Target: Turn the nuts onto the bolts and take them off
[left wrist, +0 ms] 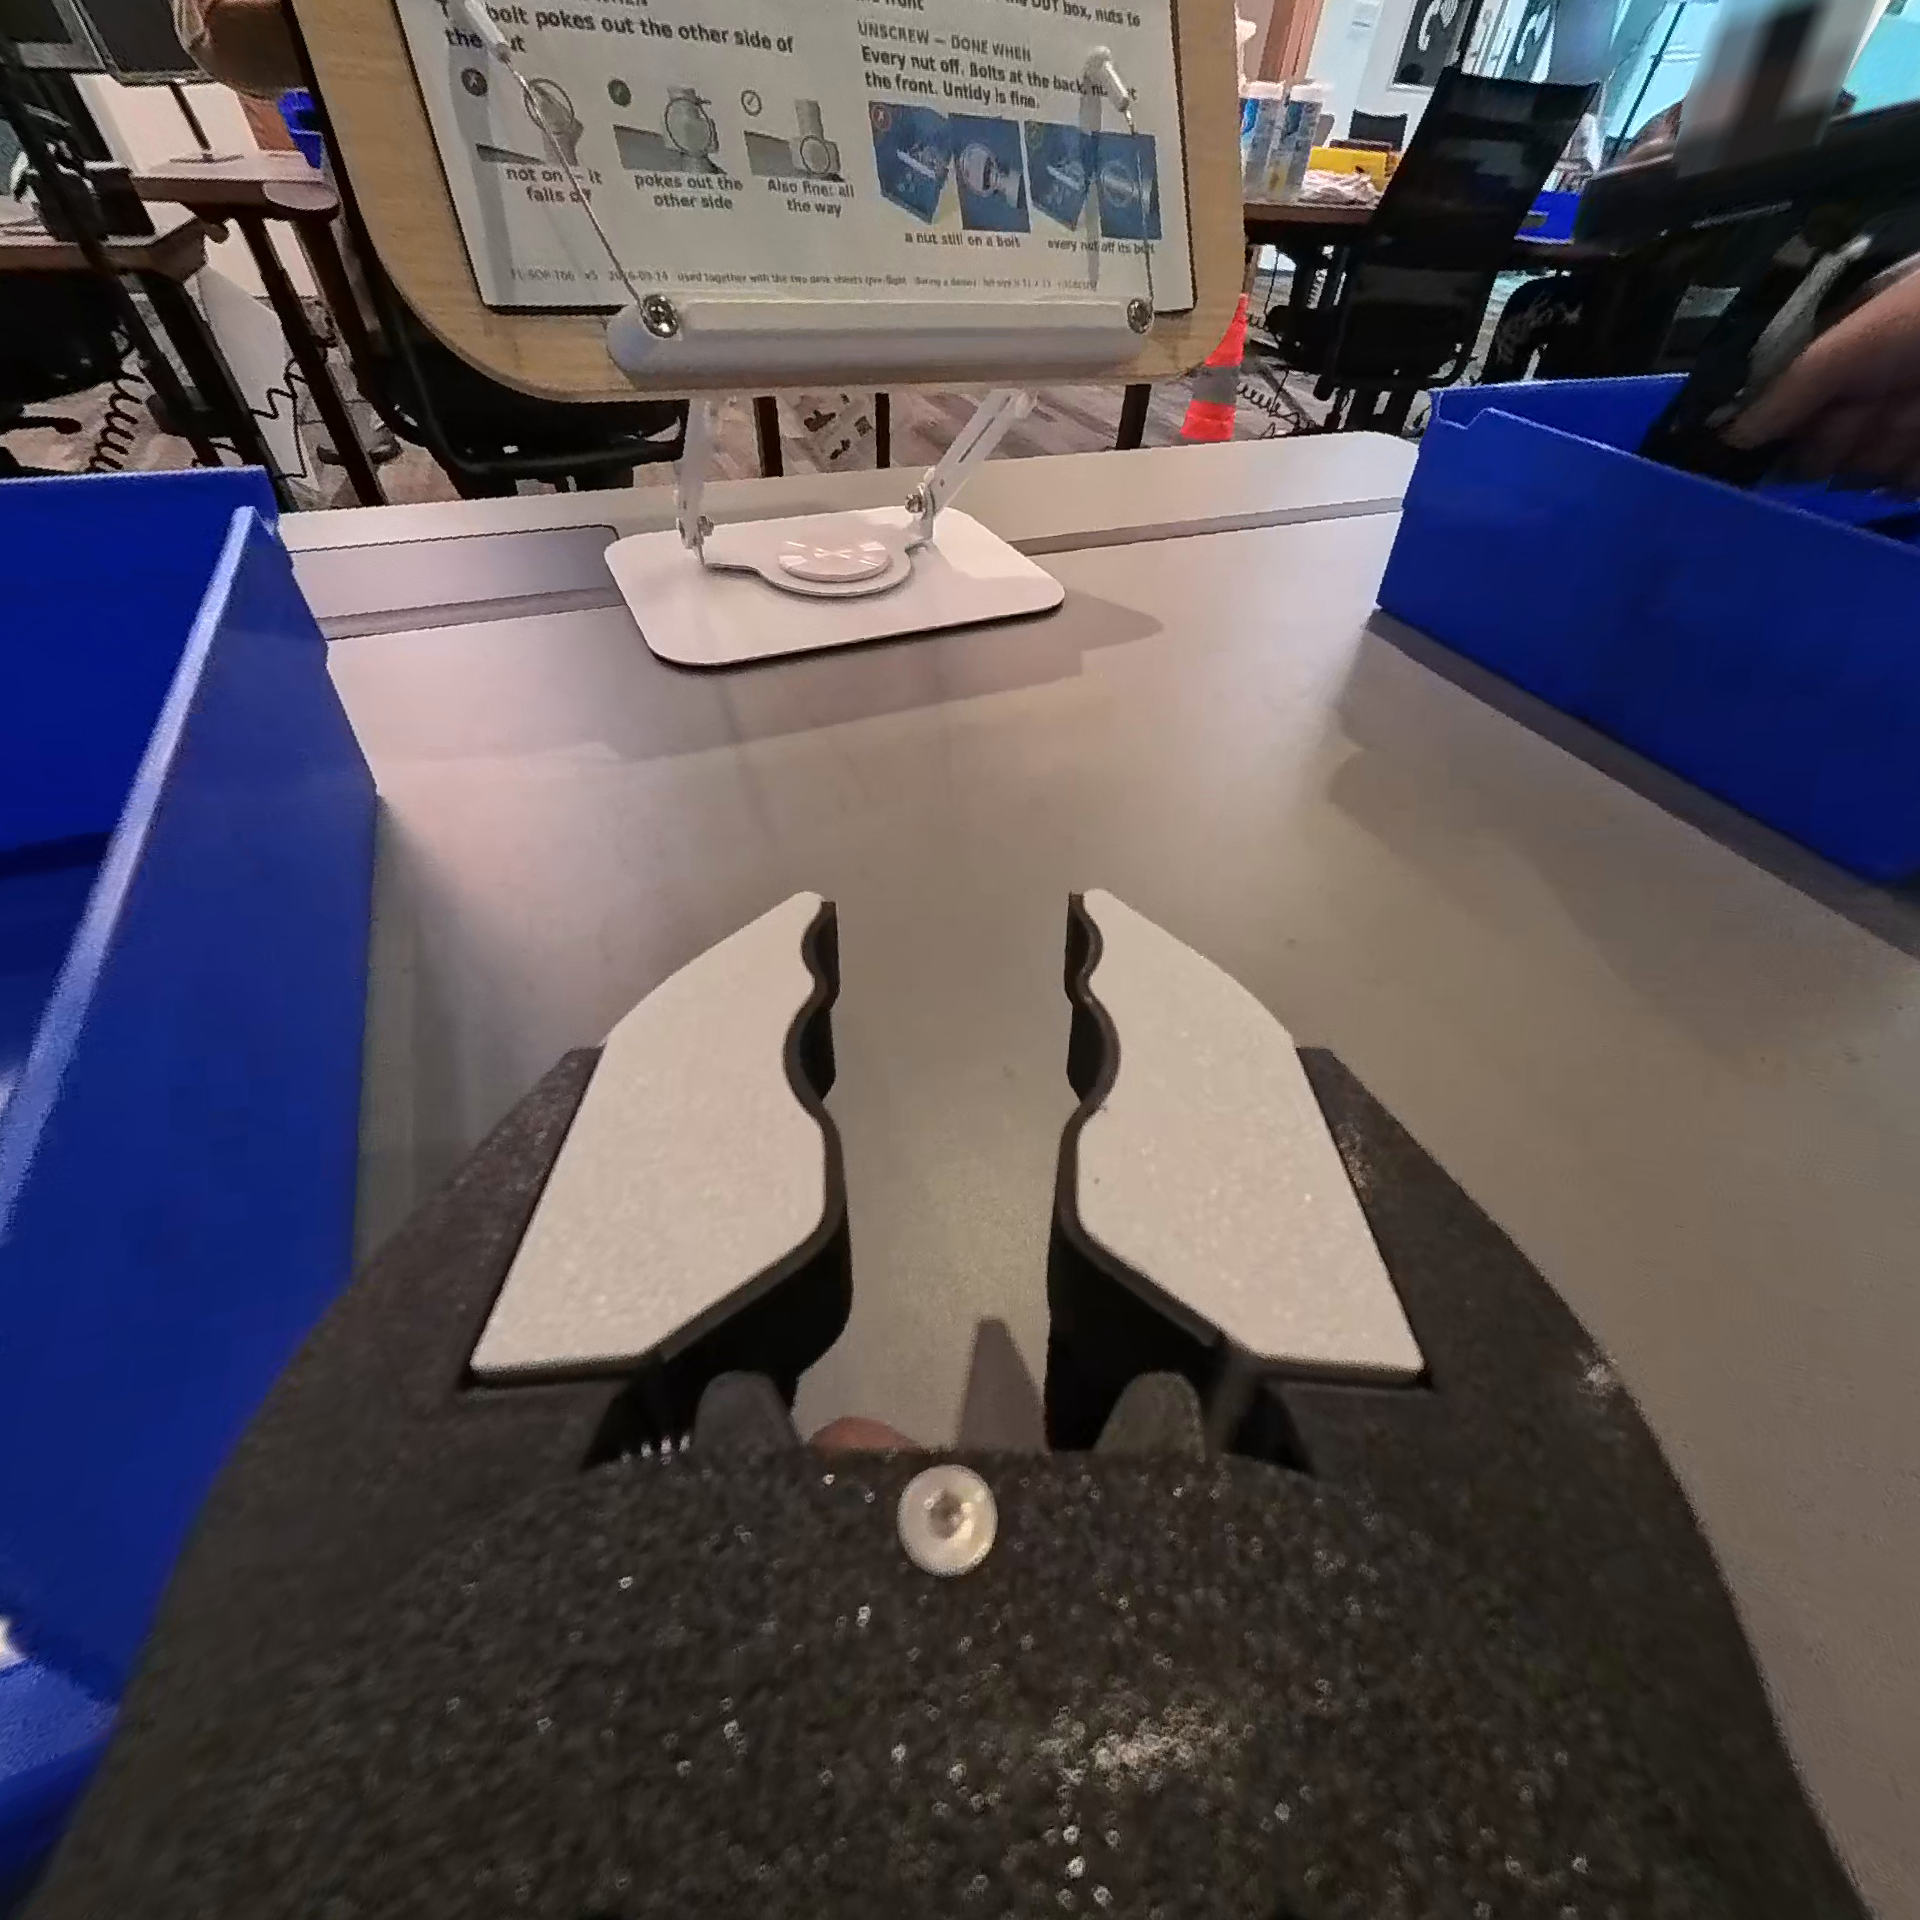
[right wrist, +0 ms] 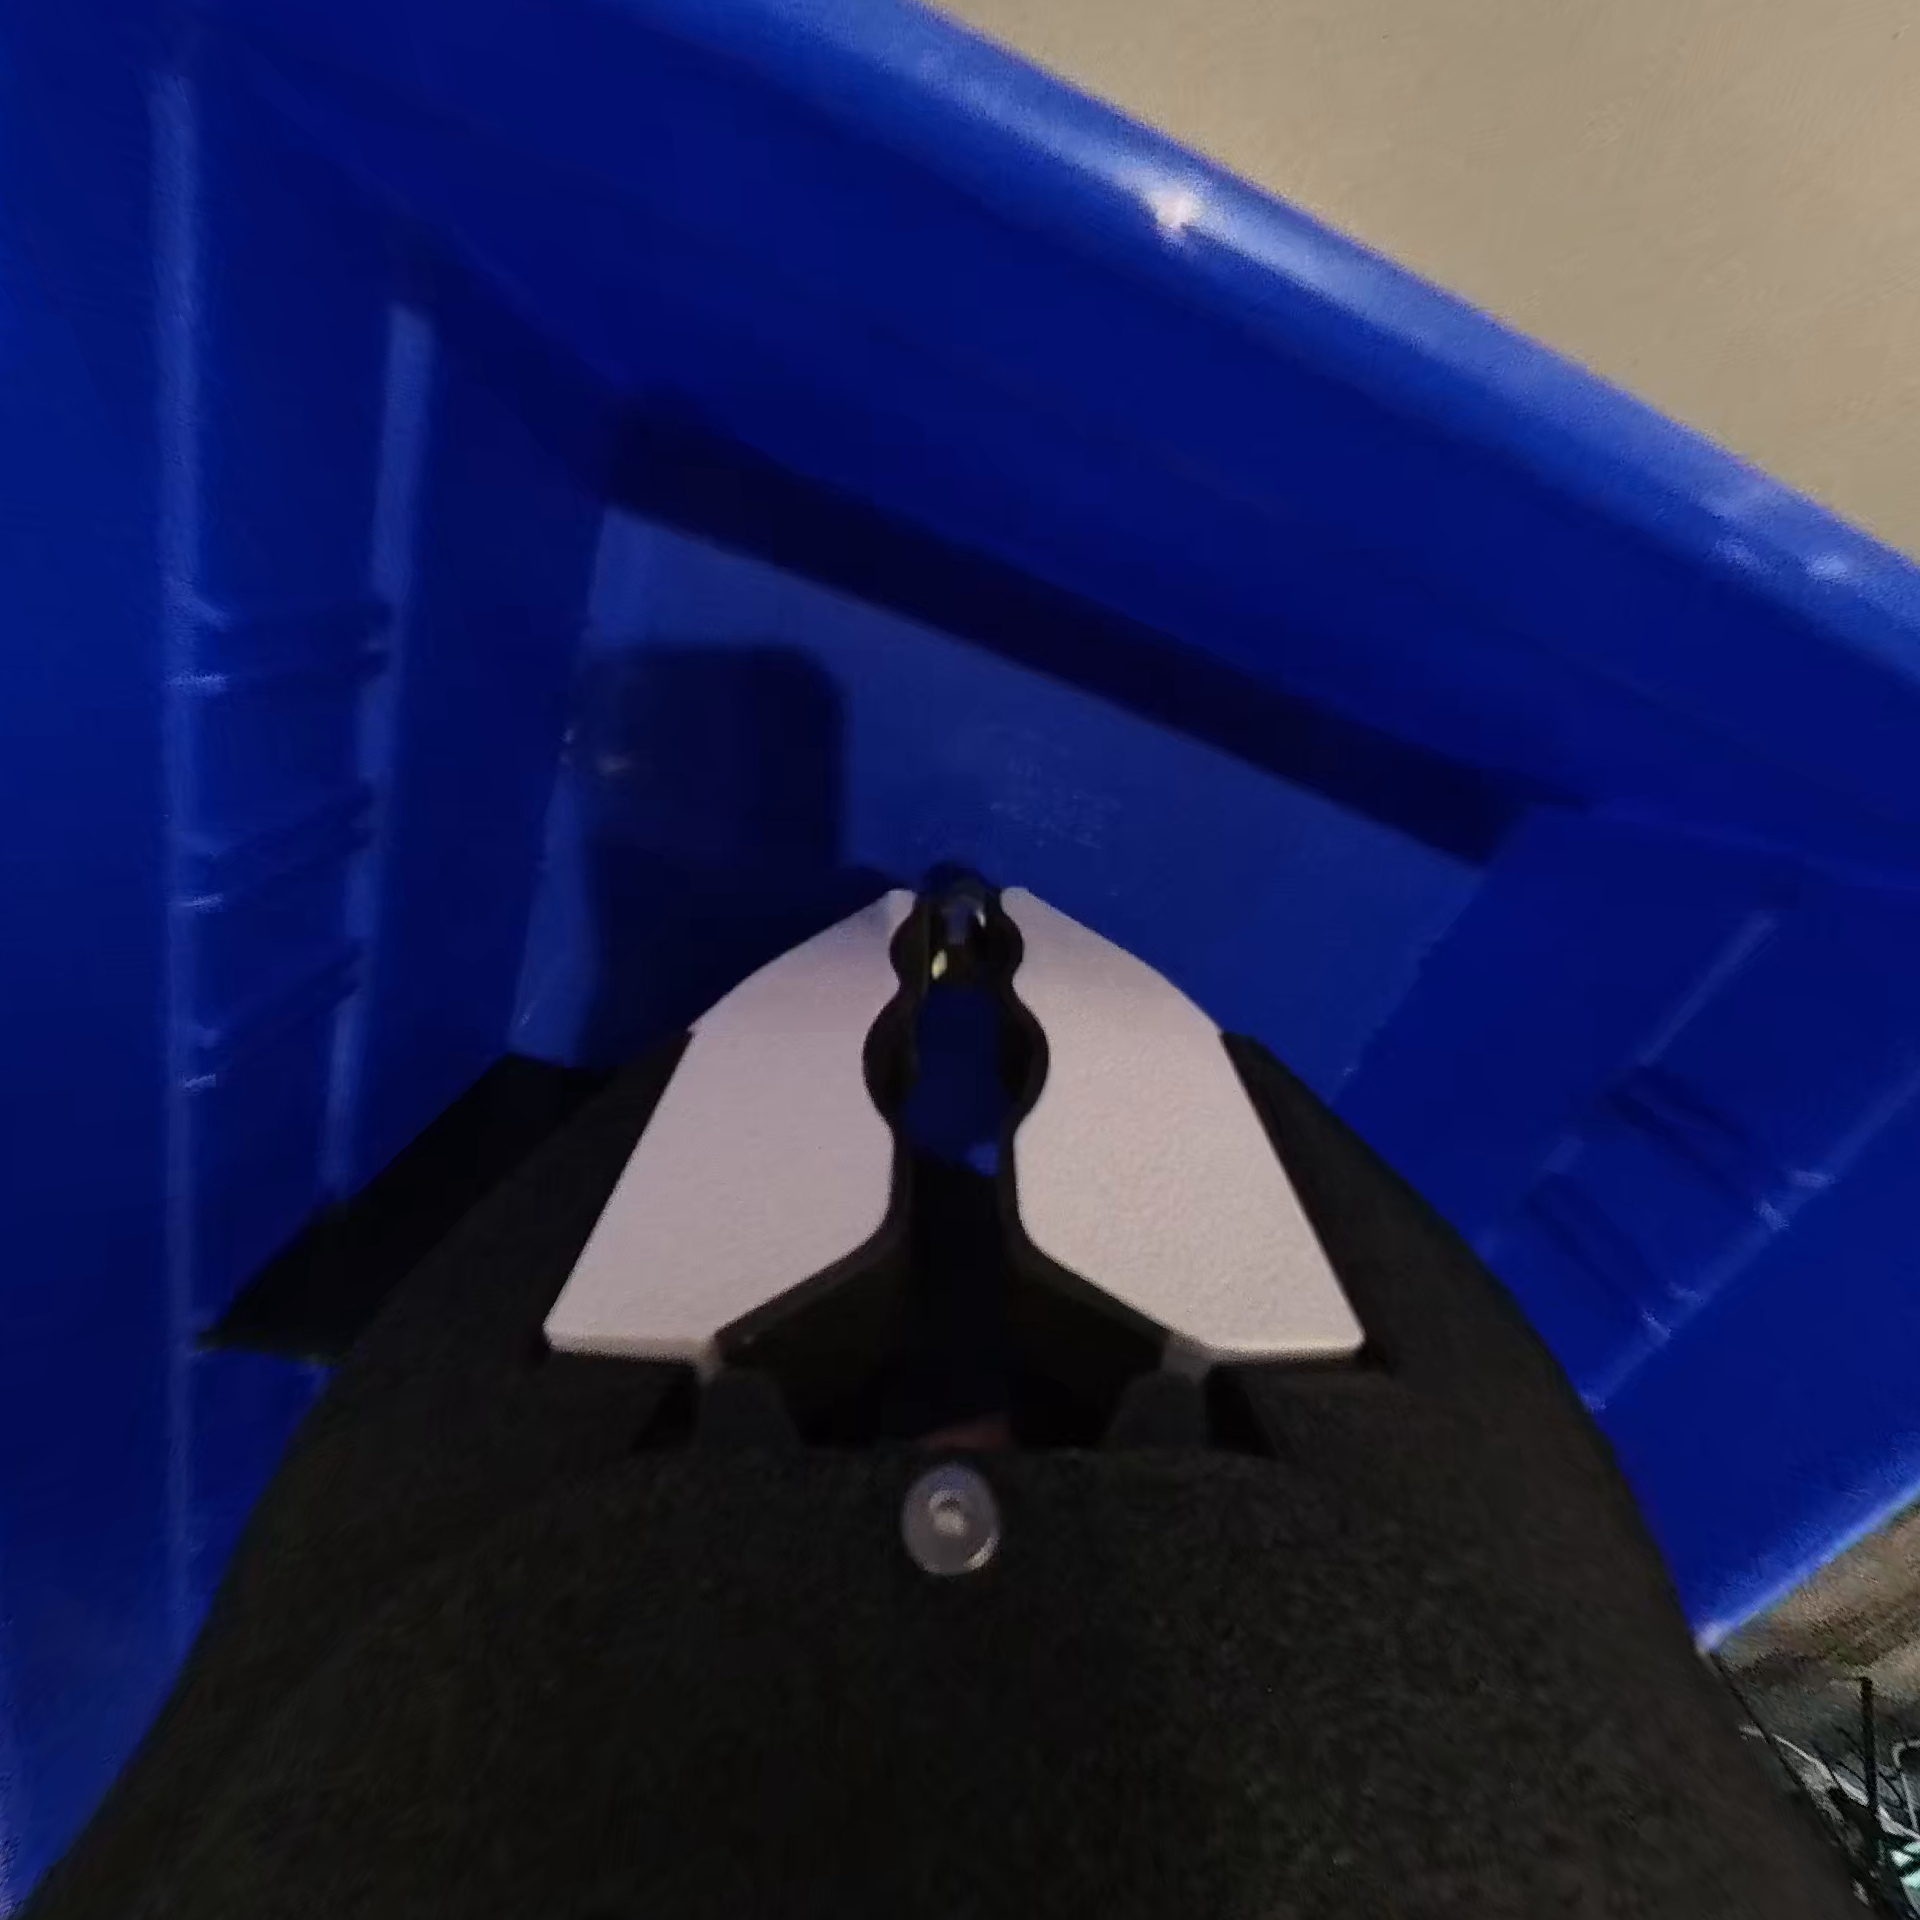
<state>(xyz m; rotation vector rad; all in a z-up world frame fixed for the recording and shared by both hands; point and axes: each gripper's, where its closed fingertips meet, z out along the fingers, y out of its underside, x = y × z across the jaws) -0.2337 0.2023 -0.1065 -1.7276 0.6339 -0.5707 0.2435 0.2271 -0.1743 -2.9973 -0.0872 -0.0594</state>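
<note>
My left gripper point(left wrist: 951, 935) is open and empty, held low over the grey table point(left wrist: 1039, 790) between two blue bins. No nut or bolt shows in the left wrist view. My right gripper point(right wrist: 958, 920) is down inside a blue bin point(right wrist: 1143, 520), its jaws nearly closed. It pinches a small dark shiny part point(right wrist: 954, 927) at the very tips. The part is too small and blurred to tell whether it is a nut or a bolt. In the left wrist view a hand with the other gripper point(left wrist: 1787, 384) reaches into the right blue bin point(left wrist: 1621, 623).
A left blue bin point(left wrist: 177, 935) stands close beside my left gripper. A white stand point(left wrist: 831, 582) at the table's far middle holds a wooden board with an instruction sheet point(left wrist: 810, 156). Desks, chairs and an orange cone point(left wrist: 1221, 390) lie beyond the table. Left tips to right tips: about 50 cm.
</note>
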